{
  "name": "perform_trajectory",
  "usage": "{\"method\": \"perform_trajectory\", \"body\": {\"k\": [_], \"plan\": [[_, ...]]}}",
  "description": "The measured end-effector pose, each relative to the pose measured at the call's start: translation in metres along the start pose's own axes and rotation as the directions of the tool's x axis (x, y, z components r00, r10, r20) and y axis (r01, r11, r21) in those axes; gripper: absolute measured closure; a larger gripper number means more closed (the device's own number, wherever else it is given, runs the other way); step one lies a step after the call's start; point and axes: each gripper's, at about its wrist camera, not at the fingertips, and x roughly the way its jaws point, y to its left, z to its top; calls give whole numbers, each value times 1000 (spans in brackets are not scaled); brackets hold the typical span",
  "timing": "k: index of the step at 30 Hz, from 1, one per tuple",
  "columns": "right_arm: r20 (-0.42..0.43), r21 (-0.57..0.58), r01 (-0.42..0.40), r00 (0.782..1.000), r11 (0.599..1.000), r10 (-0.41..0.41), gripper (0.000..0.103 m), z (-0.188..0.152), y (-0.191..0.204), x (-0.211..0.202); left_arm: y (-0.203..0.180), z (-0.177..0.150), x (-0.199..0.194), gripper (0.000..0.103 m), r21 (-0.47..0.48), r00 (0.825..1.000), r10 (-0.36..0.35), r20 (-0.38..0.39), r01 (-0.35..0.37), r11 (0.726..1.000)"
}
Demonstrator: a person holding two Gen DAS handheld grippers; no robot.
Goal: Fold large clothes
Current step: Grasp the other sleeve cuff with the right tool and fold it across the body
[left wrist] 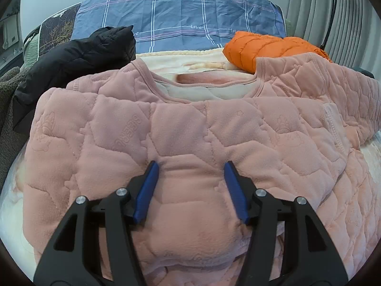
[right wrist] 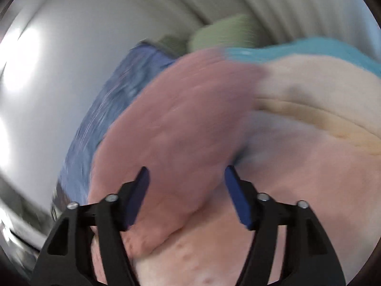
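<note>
Your left claw (left wrist: 190,166) stands wide, its blue pads (left wrist: 145,190) resting on the pink quilted top (left wrist: 166,128) with nothing pinched between them. That top fills the centre and lower frame, neckline toward the top, one sleeve stretching to the right edge. Past it, a black puffer jacket (left wrist: 78,59) lies upper left, an orange puffer jacket (left wrist: 266,47) upper right, a blue plaid sheet (left wrist: 181,16) behind both. Your right claw (right wrist: 187,174) is also wide, straddling a blurred pink fold of the same top in mid-frame.

Plaid bedsheet (left wrist: 181,19), pleated curtain (left wrist: 309,12) behind
</note>
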Motion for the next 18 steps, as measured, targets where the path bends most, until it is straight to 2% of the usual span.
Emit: {"method": "perform_trajectory", "body": {"k": [2, 5, 8, 10, 11, 12, 14, 15, 18], "plan": [[12, 86, -48, 999, 995, 47, 25, 4, -16, 5, 0, 0, 0, 44, -1, 1000, -1, 0, 1, 1000], [28, 155, -122, 992, 980, 119, 21, 14, -29, 9, -1, 0, 0, 44, 0, 1000, -1, 0, 1, 1000], [75, 181, -155, 987, 971, 144, 22, 10, -14, 23, 0, 0, 0, 44, -1, 1000, -1, 0, 1, 1000], [87, 188, -179, 982, 966, 165, 44, 11, -3, 33, 0, 0, 0, 44, -1, 1000, -1, 0, 1, 1000], [92, 176, -156, 986, 972, 141, 61, 12, 7, 36, -1, 0, 0, 44, -2, 1000, -2, 0, 2, 1000], [108, 143, -131, 987, 981, 116, 71, 14, 13, 28, 0, 0, 0, 44, -2, 1000, -2, 0, 2, 1000], [133, 71, -70, 989, 995, 60, 80, 7, 37, 26, 0, 1, 0, 44, -4, 1000, -6, 0, 6, 1000], [142, 18, -56, 988, 998, 53, 89, 3, 50, 20, 0, 1, -1, 44, -5, 1000, -8, 1, 8, 1000], [173, -93, -47, 983, 995, 63, 91, -7, 82, 0, 1, 1, -2, 44, -10, 1000, -15, 2, 16, 1000]]}}
